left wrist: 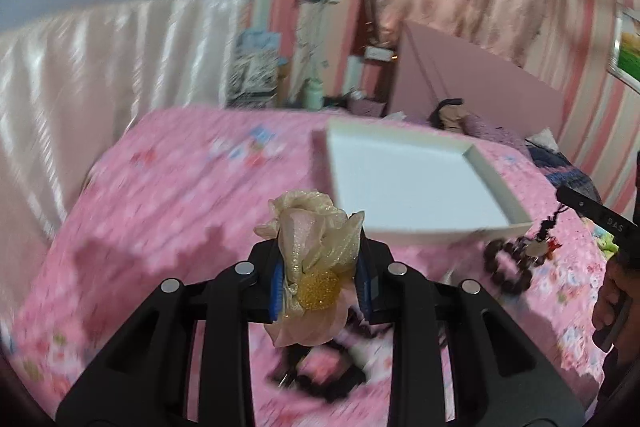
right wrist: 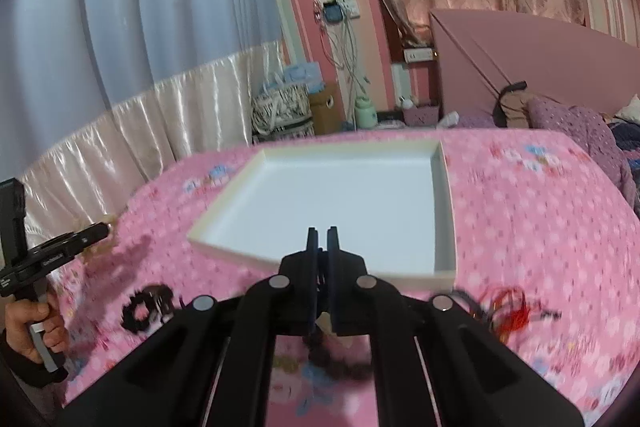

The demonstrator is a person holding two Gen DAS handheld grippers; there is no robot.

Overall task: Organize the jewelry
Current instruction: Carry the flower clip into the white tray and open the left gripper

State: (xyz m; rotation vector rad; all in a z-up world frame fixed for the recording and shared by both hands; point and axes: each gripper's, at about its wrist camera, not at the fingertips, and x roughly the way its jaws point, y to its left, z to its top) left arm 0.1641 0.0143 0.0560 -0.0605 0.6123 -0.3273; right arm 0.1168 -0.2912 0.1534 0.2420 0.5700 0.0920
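My left gripper [left wrist: 320, 259] is shut on a cream and pink organza hair flower [left wrist: 312, 231] with a gold glitter ball, held above the pink bedspread [left wrist: 168, 195]. An empty white tray [left wrist: 400, 179] lies just beyond it to the right. In the right wrist view my right gripper [right wrist: 322, 233] is shut in front of the tray [right wrist: 340, 199]. A dark bead bracelet [right wrist: 324, 357] dangles beneath its fingers. The left wrist view shows that bracelet [left wrist: 506, 269] hanging by its cord from the right gripper [left wrist: 576, 205].
A black hair tie [right wrist: 144, 307] and a red tassel [right wrist: 508, 311] lie on the bedspread near the tray's front edge. A pink headboard [right wrist: 540, 59] and purple bedding [right wrist: 576, 131] are at the far right. Curtains, bags and a bottle stand beyond the bed.
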